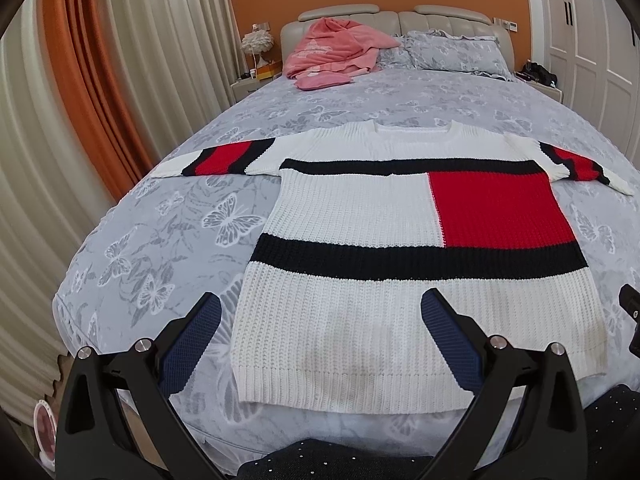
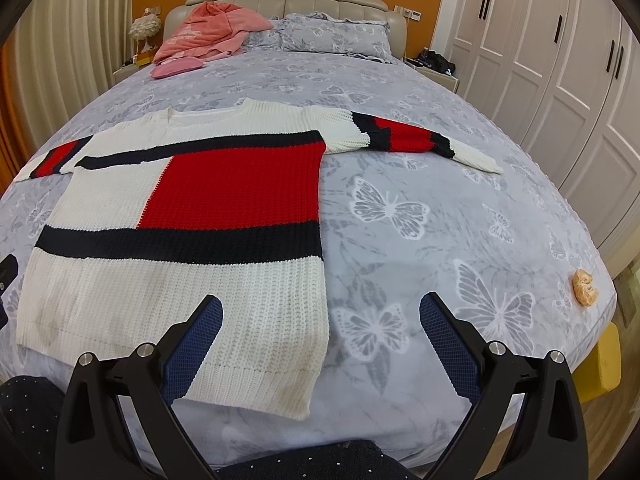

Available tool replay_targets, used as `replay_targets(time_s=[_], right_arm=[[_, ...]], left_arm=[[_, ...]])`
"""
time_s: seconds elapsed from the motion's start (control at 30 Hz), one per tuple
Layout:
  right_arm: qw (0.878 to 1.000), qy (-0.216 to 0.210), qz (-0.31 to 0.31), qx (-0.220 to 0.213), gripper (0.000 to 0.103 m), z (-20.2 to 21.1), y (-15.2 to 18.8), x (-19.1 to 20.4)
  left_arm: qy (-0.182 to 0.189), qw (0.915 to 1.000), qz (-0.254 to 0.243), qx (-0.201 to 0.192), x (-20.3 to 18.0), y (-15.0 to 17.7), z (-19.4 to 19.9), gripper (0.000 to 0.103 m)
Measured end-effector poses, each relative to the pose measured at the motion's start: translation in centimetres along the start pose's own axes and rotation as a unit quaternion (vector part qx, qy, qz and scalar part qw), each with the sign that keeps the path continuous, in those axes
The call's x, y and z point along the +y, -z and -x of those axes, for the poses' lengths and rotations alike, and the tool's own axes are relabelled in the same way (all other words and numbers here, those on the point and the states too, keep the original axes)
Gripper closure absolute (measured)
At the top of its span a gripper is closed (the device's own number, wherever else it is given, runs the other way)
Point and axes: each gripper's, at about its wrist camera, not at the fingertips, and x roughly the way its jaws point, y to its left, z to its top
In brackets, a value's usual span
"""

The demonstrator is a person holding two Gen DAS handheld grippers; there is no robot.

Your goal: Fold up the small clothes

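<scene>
Blue-padded fingers of the left gripper point(image 1: 320, 324) are hovering spread wide over the sweater's hem, gripping nothing. In this left view the sweater point(image 1: 360, 220) is lying flat and face up on the bed point(image 1: 160, 220), neck pointing toward the pillows point(image 1: 448, 52), both sleeves stretched out sideways. A pink blanket point(image 1: 336, 50) is sitting crumpled by the headboard.

From the right view, the right gripper point(image 2: 320, 320) is likewise hanging wide open and empty, straddling the sweater's right bottom corner. The sweater point(image 2: 192, 200) is looking like chunky knit: soft, floppy, stretchy, fairly light, likely to sag unless pinched at a sleeve cuff or hem corner. A small orange object point(image 2: 585, 287) is resting near the bed's edge. No readable writing or labels are showing anywhere.
</scene>
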Motion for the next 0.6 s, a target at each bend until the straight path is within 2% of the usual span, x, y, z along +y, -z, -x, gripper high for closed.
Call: replay_targets(time_s=[0.6], right_arm=[[1.000, 0.000, 0.001, 0.000, 0.006, 0.03, 0.07, 0.19]], left_arm=[[-0.001, 1.0000, -0.002, 0.003, -0.22, 0.16, -0.03, 0.005]])
